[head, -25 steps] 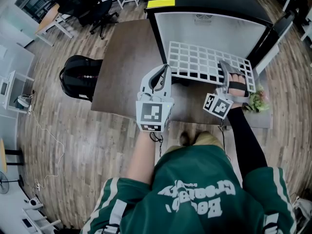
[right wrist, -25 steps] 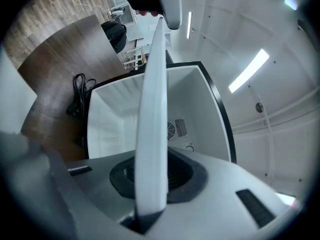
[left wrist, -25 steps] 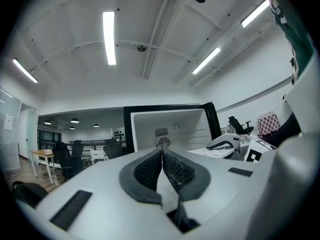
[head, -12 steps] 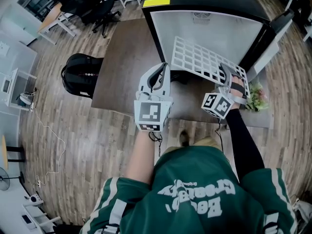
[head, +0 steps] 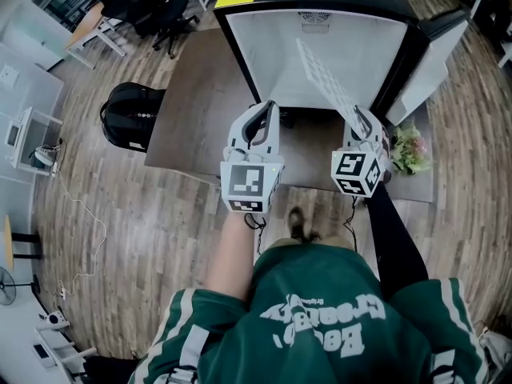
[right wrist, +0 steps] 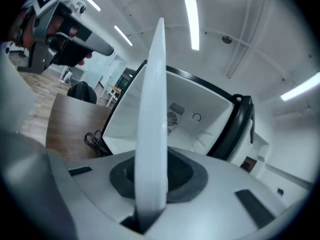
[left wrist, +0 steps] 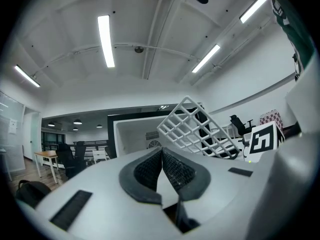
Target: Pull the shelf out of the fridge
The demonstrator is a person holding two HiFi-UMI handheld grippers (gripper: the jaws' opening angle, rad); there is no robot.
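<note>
One-handed grip: clamping the shelf (head: 324,78) edge-on in the right claw (head: 362,120), long axis pointing into the fridge (head: 264,54); holding the left claw (head: 267,109) closed, empty, alongside.

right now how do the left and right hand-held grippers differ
The left hand-held gripper has its jaws together on nothing; the right hand-held gripper is clamped on the shelf's edge. The left hangs clear of the shelf, off to its side; the right holds it tilted up on edge. Both are white and sit in front of the open fridge.
</note>
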